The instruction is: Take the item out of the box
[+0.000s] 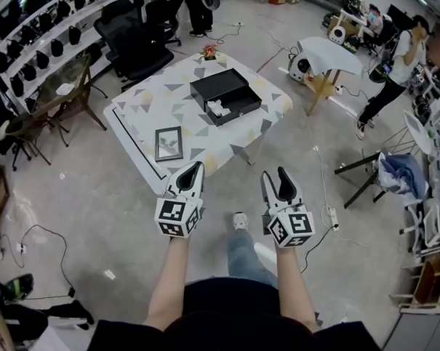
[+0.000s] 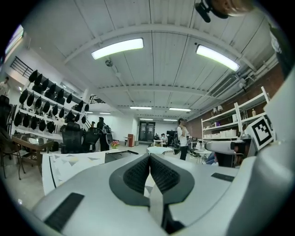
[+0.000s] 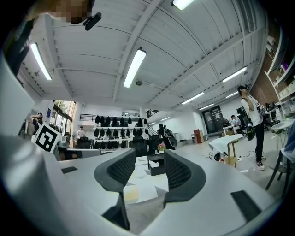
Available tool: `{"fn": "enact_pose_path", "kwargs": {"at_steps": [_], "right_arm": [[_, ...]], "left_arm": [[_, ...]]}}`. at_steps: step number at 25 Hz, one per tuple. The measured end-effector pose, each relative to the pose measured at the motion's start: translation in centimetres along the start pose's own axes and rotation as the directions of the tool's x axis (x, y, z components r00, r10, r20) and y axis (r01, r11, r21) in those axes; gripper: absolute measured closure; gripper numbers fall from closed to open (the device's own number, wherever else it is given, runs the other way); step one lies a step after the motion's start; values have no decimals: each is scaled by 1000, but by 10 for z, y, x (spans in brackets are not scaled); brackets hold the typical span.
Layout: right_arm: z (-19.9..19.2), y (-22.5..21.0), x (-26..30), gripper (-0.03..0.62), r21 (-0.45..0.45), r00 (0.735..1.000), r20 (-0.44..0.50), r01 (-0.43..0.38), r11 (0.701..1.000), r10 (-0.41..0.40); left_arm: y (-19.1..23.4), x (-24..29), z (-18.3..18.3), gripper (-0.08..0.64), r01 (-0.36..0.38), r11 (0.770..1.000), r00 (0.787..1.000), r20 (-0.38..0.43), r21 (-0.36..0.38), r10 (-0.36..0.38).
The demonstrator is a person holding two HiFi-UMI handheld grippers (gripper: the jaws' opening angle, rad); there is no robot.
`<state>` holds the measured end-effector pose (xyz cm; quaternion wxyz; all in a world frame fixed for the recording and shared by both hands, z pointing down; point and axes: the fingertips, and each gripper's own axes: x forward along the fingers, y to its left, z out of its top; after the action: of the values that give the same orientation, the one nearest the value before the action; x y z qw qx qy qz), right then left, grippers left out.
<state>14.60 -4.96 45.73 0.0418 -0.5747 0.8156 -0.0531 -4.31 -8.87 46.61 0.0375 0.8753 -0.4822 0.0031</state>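
An open black box [image 1: 226, 95] sits on the far part of a low table [image 1: 195, 110] with a triangle-patterned top, its lid standing behind it. A white crumpled item [image 1: 217, 108] lies inside the box. The right gripper view also catches the box [image 3: 156, 167] with the white item [image 3: 153, 164] far ahead. Both grippers are held well short of the table, near the person's body. My left gripper [image 1: 193, 169] has its jaws pressed together with nothing between them. My right gripper [image 1: 277, 179] stands open and empty.
A framed picture [image 1: 168, 143] lies on the table's near side and a small flower pot [image 1: 209, 53] at its far edge. Black office chairs [image 1: 137, 36] stand behind the table. To the right are a white round table [image 1: 328, 56], a standing person [image 1: 396, 69] and cables on the floor.
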Motion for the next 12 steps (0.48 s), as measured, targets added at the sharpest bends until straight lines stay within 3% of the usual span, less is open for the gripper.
{"fn": "enact_pose_path", "kwargs": {"at_steps": [7,12], "right_arm": [[5,-48,133,414,7,987,-64,-147,989,147],[1,-71,230,414,7,955,-128,-270,963,268]], "left_arm": [[56,95,0,540,-137,990,990,-33,-34,136],[99,163,1,540,-240,969,971,-37,-56,238]]}}
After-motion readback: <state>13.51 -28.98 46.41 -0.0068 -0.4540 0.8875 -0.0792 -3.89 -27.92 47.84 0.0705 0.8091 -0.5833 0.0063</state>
